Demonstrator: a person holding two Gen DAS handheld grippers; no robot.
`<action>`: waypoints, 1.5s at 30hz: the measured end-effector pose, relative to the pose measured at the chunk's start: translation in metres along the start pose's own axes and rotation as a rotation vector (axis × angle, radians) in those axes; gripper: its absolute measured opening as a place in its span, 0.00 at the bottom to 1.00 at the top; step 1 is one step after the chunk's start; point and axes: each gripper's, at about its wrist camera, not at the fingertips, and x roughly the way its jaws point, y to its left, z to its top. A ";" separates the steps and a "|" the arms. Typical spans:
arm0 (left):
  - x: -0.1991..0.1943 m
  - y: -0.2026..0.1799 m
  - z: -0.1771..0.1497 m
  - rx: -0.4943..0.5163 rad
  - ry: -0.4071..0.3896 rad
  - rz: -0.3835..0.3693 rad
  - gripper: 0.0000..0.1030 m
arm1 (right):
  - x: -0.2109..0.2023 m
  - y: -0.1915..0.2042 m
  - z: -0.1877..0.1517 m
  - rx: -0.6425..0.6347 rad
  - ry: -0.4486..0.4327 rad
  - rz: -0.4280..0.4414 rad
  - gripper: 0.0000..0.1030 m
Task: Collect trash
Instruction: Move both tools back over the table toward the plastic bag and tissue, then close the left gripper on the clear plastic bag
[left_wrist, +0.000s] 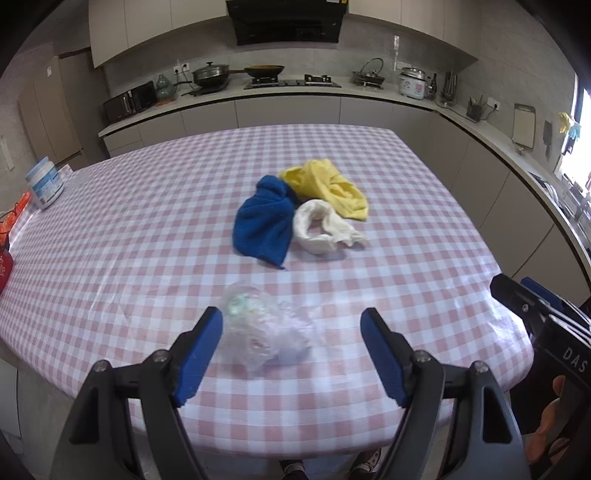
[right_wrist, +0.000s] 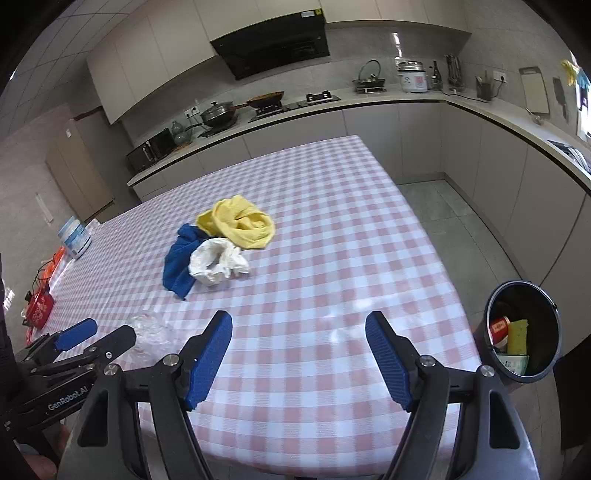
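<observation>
At the near edge of the table (left_wrist: 110, 258), the left gripper (left_wrist: 291, 332) hangs with its blue pads spread wide, and a crumpled clear wrapper (left_wrist: 258, 332) lies on the checked cloth between them. The left pad (left_wrist: 199, 354) looks close beside the wrapper; whether it touches cannot be told, and the right pad stands apart from it, so nothing is grasped. The right gripper (right_wrist: 299, 343) hovers beside it, also released, with only bare cloth between its fingers. In the right wrist view the left gripper (right_wrist: 99, 332) shows at the lower left, with the wrapper (right_wrist: 151, 332) just beyond its tips.

Off the table's right side, on the floor, stands a black bin (right_wrist: 522, 332) with a yellow sponge (right_wrist: 517, 334), a red-labelled item and a pale carton inside.

Farther out, near the middle of the table, three cloths lie bunched and touching: a blue cloth (left_wrist: 264, 221), a white cloth (left_wrist: 325, 227) and a yellow cloth (left_wrist: 327, 186).

At the table's far left stands a white tub (left_wrist: 44, 182). Beyond the table runs a counter (left_wrist: 288, 94) with pans, a hob and a rice cooker (left_wrist: 412, 83).
</observation>
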 end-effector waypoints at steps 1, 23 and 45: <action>0.001 0.005 -0.001 -0.003 0.000 0.004 0.76 | 0.002 0.007 -0.001 -0.007 -0.001 0.003 0.74; 0.060 0.039 -0.009 0.021 0.082 -0.047 0.76 | 0.053 0.056 -0.008 -0.031 0.047 0.014 0.75; 0.097 0.069 0.021 -0.003 0.032 -0.050 0.56 | 0.129 0.091 0.019 -0.061 0.107 0.055 0.75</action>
